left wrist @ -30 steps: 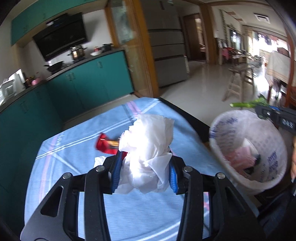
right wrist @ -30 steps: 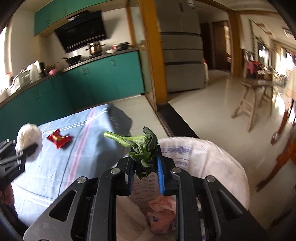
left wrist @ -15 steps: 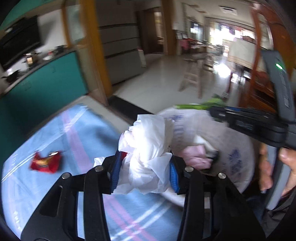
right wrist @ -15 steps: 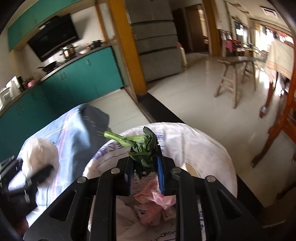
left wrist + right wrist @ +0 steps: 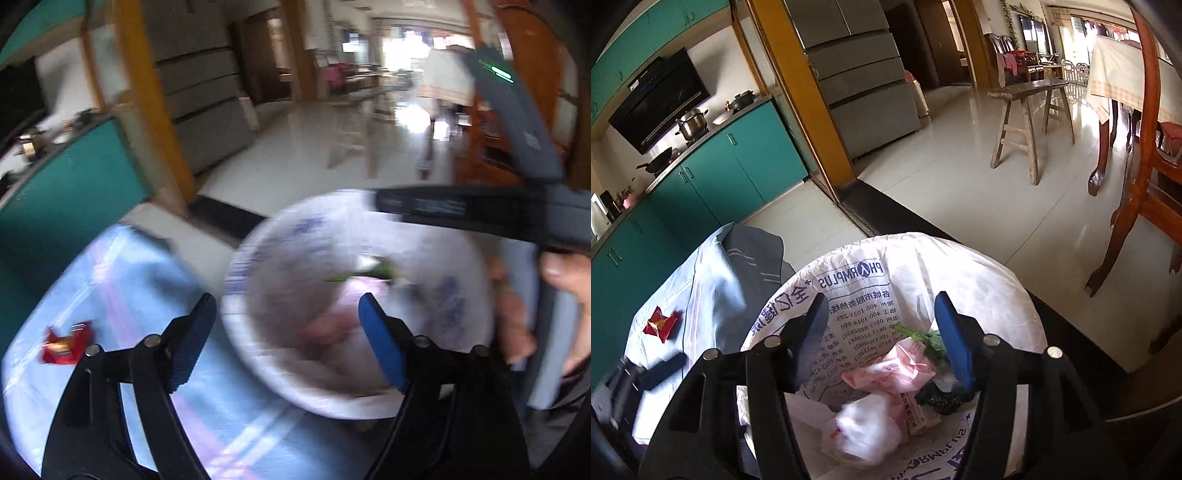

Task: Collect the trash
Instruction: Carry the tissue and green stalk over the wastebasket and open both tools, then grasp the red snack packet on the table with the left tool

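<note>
With both grippers' jaws opening empty over the bin (image 5: 960, 266), I'd pinch the light, crinkly red wrapper (image 5: 661, 323) at nine o'clock by its raised edge.

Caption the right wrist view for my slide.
Right hand-held gripper opening over the lined bin, greens and tissue inside.

Black gripper (image 5: 879, 336), blue finger pads (image 5: 955, 343)

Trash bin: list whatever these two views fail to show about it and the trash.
- Left wrist view: motion blur smears the trash bin contents.
- Right wrist view: right tool frame hides the bin's near rim; white wad blurred.
- Red wrapper: print too small.
</note>
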Available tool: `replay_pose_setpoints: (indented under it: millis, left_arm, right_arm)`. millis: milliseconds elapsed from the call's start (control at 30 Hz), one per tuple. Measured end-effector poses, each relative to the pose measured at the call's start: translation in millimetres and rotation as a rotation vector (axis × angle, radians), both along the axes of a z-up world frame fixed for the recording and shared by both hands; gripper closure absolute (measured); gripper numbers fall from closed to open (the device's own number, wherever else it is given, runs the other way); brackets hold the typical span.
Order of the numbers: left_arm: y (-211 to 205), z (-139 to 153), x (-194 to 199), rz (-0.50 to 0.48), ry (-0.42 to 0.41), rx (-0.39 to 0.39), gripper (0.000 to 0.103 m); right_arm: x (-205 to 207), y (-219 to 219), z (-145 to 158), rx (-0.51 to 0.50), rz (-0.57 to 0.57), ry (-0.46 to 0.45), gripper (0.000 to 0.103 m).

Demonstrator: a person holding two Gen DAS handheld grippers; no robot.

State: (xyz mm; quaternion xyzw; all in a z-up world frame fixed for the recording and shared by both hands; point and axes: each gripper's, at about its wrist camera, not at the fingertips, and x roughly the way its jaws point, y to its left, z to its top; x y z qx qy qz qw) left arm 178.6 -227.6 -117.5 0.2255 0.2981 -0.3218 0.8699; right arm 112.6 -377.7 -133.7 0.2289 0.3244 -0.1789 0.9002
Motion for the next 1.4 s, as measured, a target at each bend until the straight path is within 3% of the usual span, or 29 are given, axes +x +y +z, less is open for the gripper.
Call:
replay_pose_setpoints:
  millis: [133, 267, 367, 500, 600, 700, 800, 1000, 1133, 1400]
  left_arm:
    - [51.0, 7.8, 52.0, 0.224, -0.059, 0.066, 0.023]
    - [120.8, 12.3, 117.7, 0.455, -0.074, -0.016, 0.019]
    - [157.7, 1.7, 163.7, 0.557, 0.003, -0.051, 0.019]
    - [173.0, -14.0, 188.2, 0.531, 0.130, -0.092, 0.017]
    - [172.4, -23.3, 194.9, 0.500, 0.170, -0.092, 0.017]
    - [160.9, -28.0, 192.4, 0.482, 0.138, -0.040, 0.017]
    - [157.2, -33.8, 189.7, 0.477, 0.135, -0.013, 0.032]
    - [162.4, -31.0, 177.4, 0.478, 0.126, -0.035, 0.043]
    - [171.2, -30.0, 165.4, 0.455, 0.152, -0.053, 0.038]
    - [158.2, -33.4, 158.7, 0.420, 0.135, -0.017, 0.028]
  right_arm:
    - [3.5, 3.6, -1.9, -0.005, 0.013, 0.016, 0.040]
    - [8.6, 9.6, -2.3, -0.014, 0.022, 0.028, 0.040]
    - [13.6, 15.2, -4.0, -0.021, 0.035, 0.041, 0.040]
    - [19.5, 21.2, -6.7, -0.035, 0.048, 0.065, 0.039]
    - [23.3, 24.8, -8.5, -0.045, 0.050, 0.079, 0.039]
    - [26.6, 28.4, -10.6, -0.050, 0.062, 0.095, 0.039]
    - [29.0, 33.2, -10.9, -0.060, 0.077, 0.101, 0.039]
    - [30.8, 36.7, -12.8, -0.067, 0.087, 0.114, 0.039]
    - [31.6, 37.7, -14.6, -0.064, 0.091, 0.120, 0.039]
    - [35.0, 45.0, -15.8, -0.069, 0.108, 0.133, 0.039]
